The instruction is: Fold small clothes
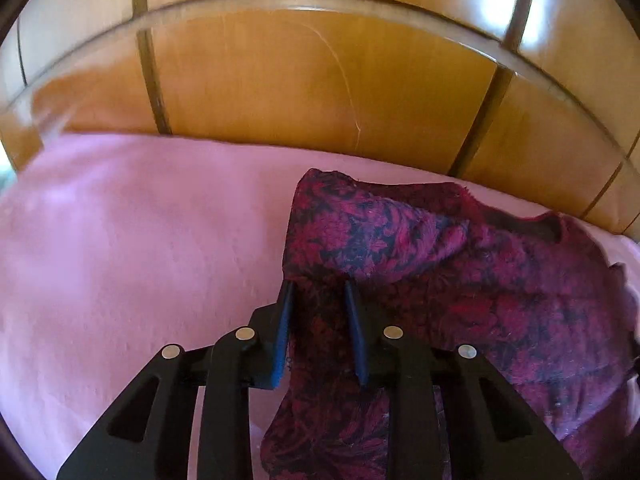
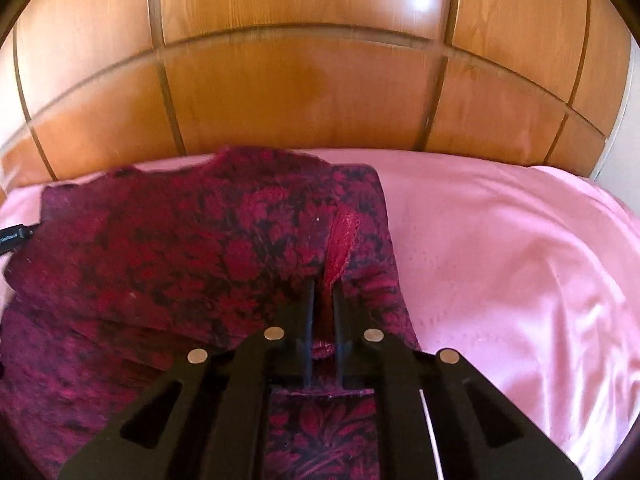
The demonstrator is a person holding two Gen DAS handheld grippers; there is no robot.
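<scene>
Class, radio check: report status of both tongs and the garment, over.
Left tongs clamped on a fold of the dark red floral knit garment. Right tongs shut on its edge. Garment half-folded on the pink bedsheet. Nothing in the way.

Right gripper (image 2: 324, 292) pinches red floral garment (image 2: 160, 248) — pink sheet (image 2: 500, 260) beneath

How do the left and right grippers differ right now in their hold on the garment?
The left gripper stands wider, with a thick bunch of the red patterned garment between its fingers; the right gripper is nearly shut on a thin fold. The left grips the garment's left edge; the right grips near its right edge. Both are angled down over the pink sheet.
</scene>
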